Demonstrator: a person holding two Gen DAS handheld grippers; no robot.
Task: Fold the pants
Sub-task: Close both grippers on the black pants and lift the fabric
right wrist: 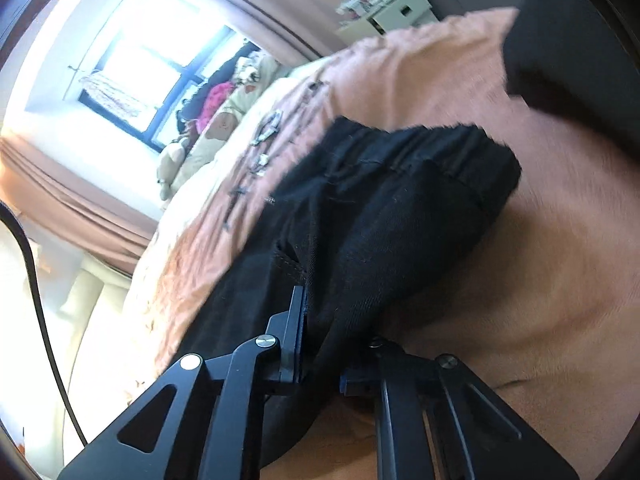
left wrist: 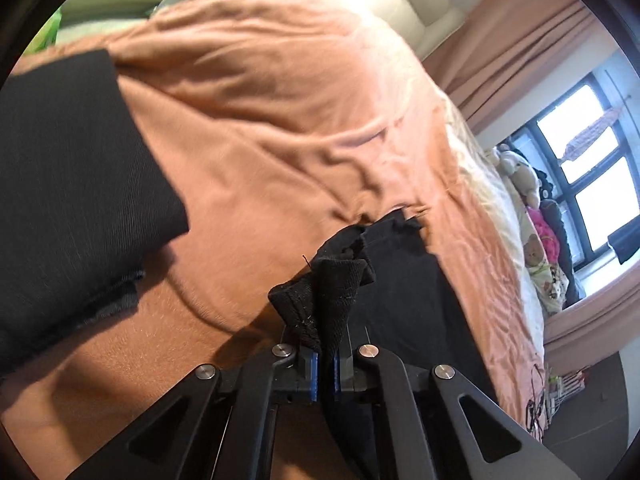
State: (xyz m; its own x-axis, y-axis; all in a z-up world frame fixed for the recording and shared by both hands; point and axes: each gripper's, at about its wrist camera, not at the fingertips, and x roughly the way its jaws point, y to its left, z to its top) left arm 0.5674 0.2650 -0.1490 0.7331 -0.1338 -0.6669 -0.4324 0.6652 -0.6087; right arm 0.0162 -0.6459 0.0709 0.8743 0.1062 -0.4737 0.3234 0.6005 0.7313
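Black pants (left wrist: 400, 292) lie on a peach bedsheet (left wrist: 260, 120). My left gripper (left wrist: 326, 350) is shut on a bunched fold of their cloth (left wrist: 328, 296), which sticks up between the blue pads (left wrist: 314, 364). In the right wrist view the same pants (right wrist: 400, 216) show an elastic waistband (right wrist: 448, 144) at the far end. My right gripper (right wrist: 326, 348) is shut on a thick edge of the fabric, which hides most of the right finger (right wrist: 360, 380).
A second folded black garment (left wrist: 72, 184) lies on the sheet to the left, also seen as a dark garment (right wrist: 580, 60) at top right. Stuffed toys (left wrist: 524, 184) sit by the window (left wrist: 588, 160) with peach curtains (left wrist: 512, 52). A black cable (right wrist: 36, 280) hangs at left.
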